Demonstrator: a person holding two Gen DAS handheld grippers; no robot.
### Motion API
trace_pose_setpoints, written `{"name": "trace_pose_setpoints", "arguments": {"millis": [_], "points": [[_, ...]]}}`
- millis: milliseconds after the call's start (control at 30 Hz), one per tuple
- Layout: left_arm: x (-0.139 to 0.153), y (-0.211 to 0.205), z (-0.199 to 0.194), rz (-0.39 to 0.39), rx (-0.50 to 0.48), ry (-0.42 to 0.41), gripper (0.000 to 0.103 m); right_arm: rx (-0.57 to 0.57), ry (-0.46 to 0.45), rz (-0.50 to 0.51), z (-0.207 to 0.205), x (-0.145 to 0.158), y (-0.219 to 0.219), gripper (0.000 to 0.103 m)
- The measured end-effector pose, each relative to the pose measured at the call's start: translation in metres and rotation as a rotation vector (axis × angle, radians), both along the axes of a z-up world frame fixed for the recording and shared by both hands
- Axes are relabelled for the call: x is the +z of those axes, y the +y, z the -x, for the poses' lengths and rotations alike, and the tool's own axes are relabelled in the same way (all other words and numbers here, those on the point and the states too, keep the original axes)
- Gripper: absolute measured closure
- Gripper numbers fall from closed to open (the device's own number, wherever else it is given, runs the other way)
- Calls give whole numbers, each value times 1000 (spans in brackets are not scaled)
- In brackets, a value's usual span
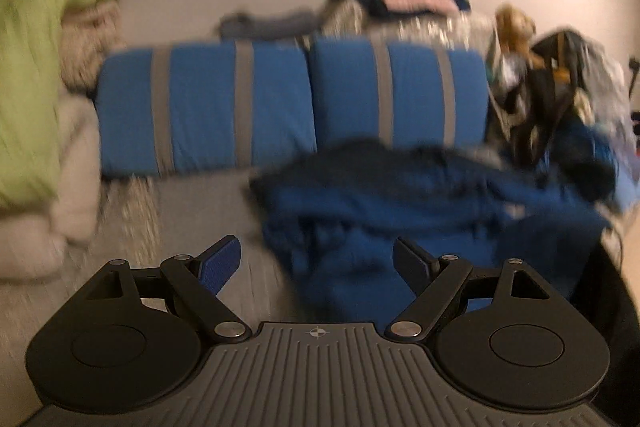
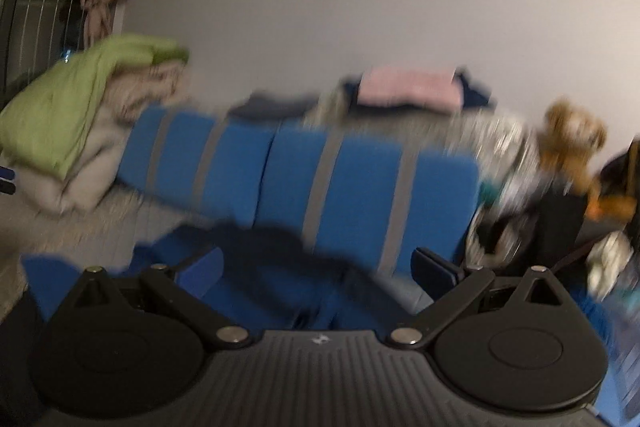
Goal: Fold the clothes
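Note:
A crumpled blue garment (image 1: 400, 211) with a dark navy piece on top lies on the grey sofa seat (image 1: 200, 203), in front of the blue cushions. My left gripper (image 1: 318, 259) is open and empty, just short of the garment's near edge. In the right wrist view the same blue and navy garment (image 2: 280, 267) lies below and ahead of my right gripper (image 2: 318, 267), which is open and empty. Both views are blurred by motion.
Two blue cushions with grey stripes (image 1: 280, 107) form the sofa back. Folded clothes (image 2: 408, 89) lie on top of it. Green and beige bedding (image 1: 36, 87) is piled at the left. A teddy bear (image 2: 572, 139) and dark bags (image 1: 560, 95) sit at the right.

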State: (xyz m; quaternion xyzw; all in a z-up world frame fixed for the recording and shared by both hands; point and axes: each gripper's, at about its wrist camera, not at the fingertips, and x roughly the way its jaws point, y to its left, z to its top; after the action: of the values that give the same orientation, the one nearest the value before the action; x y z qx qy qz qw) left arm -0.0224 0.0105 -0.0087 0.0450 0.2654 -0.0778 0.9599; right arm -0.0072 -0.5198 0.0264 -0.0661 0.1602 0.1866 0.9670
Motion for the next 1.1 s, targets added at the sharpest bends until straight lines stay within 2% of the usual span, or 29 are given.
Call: {"name": "trace_pose_setpoints", "arguments": {"millis": [67, 200, 300, 367, 533, 600, 667, 833, 1033, 1067, 1100], "points": [[-19, -2, 4, -23, -10, 33, 19, 12, 30, 27, 2, -18, 4, 0], [-38, -6, 13, -45, -46, 90, 19, 34, 81, 87, 7, -51, 11, 0], [-49, -7, 10, -33, -32, 106, 19, 52, 120, 127, 10, -72, 15, 0], [-53, -4, 6, 10, 9, 111, 19, 67, 143, 144, 10, -78, 15, 0], [-55, 13, -1, 187, 79, 77, 19, 119, 194, 188, 17, -97, 12, 0], [-56, 16, -2, 212, 108, 58, 19, 126, 209, 202, 21, -107, 10, 0], [-57, 15, -3, 193, 162, 47, 19, 86, 219, 208, 22, -116, 9, 0], [-58, 19, -5, 236, 183, 50, 19, -23, 225, 144, 21, -128, 6, 0], [-58, 19, -5, 229, 197, 36, 20, -138, 200, 119, 10, -142, 7, 2], [-58, 19, -6, 231, 200, 35, 22, -162, 203, 105, 7, -144, 5, 2], [-58, 19, -6, 231, 201, 35, 27, -189, 206, 91, 3, -147, 4, 5]]}}
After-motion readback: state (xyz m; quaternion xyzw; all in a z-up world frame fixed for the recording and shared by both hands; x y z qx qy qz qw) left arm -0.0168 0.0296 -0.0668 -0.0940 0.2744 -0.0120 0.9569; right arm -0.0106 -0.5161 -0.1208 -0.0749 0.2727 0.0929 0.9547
